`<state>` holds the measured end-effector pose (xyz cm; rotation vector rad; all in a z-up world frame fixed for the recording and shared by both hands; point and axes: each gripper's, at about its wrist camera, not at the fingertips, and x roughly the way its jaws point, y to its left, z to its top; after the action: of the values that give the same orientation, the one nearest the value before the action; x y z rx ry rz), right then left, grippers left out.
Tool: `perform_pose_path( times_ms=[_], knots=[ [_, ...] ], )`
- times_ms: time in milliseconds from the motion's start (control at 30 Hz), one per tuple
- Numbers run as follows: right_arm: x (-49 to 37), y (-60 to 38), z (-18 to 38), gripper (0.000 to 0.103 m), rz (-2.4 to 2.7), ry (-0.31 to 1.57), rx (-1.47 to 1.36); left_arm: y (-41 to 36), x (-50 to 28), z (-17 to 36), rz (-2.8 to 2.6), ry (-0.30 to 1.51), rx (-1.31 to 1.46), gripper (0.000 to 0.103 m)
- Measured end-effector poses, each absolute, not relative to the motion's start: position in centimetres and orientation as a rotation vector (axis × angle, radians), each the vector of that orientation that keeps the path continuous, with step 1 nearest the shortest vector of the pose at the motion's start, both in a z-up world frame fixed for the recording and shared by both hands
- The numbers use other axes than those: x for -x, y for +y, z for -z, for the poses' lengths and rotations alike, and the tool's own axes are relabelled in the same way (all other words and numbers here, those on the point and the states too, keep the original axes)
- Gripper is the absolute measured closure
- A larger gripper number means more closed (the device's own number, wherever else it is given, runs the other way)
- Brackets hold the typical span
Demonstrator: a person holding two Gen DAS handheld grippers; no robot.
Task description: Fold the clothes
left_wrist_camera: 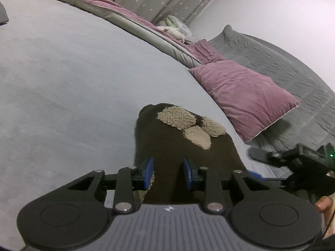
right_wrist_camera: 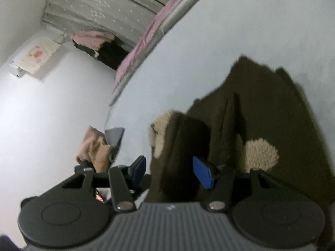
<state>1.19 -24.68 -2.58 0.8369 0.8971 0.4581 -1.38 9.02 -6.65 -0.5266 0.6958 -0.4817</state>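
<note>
Brown garment (left_wrist_camera: pixel 180 146) with beige fuzzy patches (left_wrist_camera: pixel 178 117) shows no readable writing.

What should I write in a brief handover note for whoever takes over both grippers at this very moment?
Left gripper: open, fingers on either side of the dark brown garment, not clamped.
Right gripper: open, a raised fold of the same garment between its blue pads; the picture is blurred.
The garment, with fuzzy beige patches, lies partly folded on the grey bed surface.
Left to do: close on the fabric, finish the fold and flatten it.
</note>
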Motion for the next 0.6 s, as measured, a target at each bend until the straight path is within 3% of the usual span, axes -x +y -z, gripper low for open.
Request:
perform_pose_path(
  times_ms=[33,67,133,333,600],
  knots=[
    [-1.4,-24.3,2.8,0.062,-0.451,0.903,-0.821,8.9,1.4,6.6,0.480,0.693,0.523,0.075],
    [-1.5,-24.0,2.9,0.079,-0.448,0.898,-0.811,8.8,1.4,6.6,0.479,0.690,0.520,0.075],
    [-1.4,-23.7,2.7,0.083,-0.452,0.869,-0.820,8.8,1.5,6.4,0.477,0.680,0.521,0.075],
    [0.4,-25.4,0.0,0.086,-0.507,0.732,-0.857,8.4,2.7,4.9,0.514,0.583,0.479,0.075],
    [2.3,-30.2,1.1,0.086,-0.405,0.733,-0.906,5.8,4.0,4.0,0.635,0.510,0.357,0.075]
  ],
)
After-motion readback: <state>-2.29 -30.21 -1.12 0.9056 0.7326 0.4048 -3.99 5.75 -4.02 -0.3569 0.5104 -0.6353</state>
